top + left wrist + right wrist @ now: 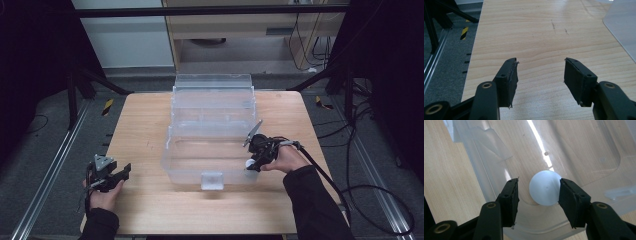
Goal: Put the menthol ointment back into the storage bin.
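Observation:
A white ball (pixel 545 188) lies inside the clear plastic box (pixel 486 157), at its near right corner (pixel 250 164). My right gripper (pixel 537 182) is open around the ball: the right pad (pixel 569 195) touches it, while the left pad (pixel 511 195) stands a small gap away. In the high view the right gripper (pixel 256 159) reaches over the box's front right wall. My left gripper (pixel 125 171) is held open and empty low over the wooden table (pixel 145 115), left of the box (pixel 172 150); nothing is between its jaws (pixel 540 61).
The box's clear lid (pixel 212 82) stands open at the back, and a latch tab (pixel 211 180) juts from its front wall. A box corner (pixel 621 27) shows ahead of the left gripper. Metal rails and cables run along the floor on both sides.

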`<action>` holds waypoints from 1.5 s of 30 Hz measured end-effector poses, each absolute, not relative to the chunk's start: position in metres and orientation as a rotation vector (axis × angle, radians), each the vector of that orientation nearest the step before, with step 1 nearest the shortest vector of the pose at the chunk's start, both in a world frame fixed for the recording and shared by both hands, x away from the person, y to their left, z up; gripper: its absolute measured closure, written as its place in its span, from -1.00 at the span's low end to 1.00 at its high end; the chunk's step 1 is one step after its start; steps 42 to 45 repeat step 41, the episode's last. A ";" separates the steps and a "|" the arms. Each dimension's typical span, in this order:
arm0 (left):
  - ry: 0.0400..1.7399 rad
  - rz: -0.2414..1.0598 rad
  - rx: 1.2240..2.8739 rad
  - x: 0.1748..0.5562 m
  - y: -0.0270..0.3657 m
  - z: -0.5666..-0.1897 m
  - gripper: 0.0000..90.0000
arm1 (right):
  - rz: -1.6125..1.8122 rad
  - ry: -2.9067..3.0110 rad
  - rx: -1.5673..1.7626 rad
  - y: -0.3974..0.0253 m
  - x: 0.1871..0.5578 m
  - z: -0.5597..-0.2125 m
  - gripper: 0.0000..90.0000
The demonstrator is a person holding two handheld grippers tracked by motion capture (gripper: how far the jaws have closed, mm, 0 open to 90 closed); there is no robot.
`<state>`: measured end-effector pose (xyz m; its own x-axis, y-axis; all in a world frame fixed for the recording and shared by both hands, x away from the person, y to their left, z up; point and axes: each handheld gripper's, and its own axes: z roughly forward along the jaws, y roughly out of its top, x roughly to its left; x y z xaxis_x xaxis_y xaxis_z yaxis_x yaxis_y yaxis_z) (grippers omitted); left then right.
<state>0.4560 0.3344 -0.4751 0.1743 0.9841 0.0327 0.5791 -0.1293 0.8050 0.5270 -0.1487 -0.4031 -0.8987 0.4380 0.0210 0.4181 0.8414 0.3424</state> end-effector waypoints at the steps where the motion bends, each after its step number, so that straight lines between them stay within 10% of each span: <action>1: 1.480 0.785 1.795 0.456 0.334 -0.475 -0.02 | 0.537 2.957 0.687 -0.149 0.527 -0.402 0.10; 22: 1.466 0.771 1.791 0.454 0.333 -0.474 0.02 | 1.056 2.456 1.004 -0.216 0.493 -0.368 -0.23; 45: 1.463 0.764 1.792 0.454 0.334 -0.475 0.02 | 1.079 2.110 1.382 -0.290 0.474 -0.449 -0.48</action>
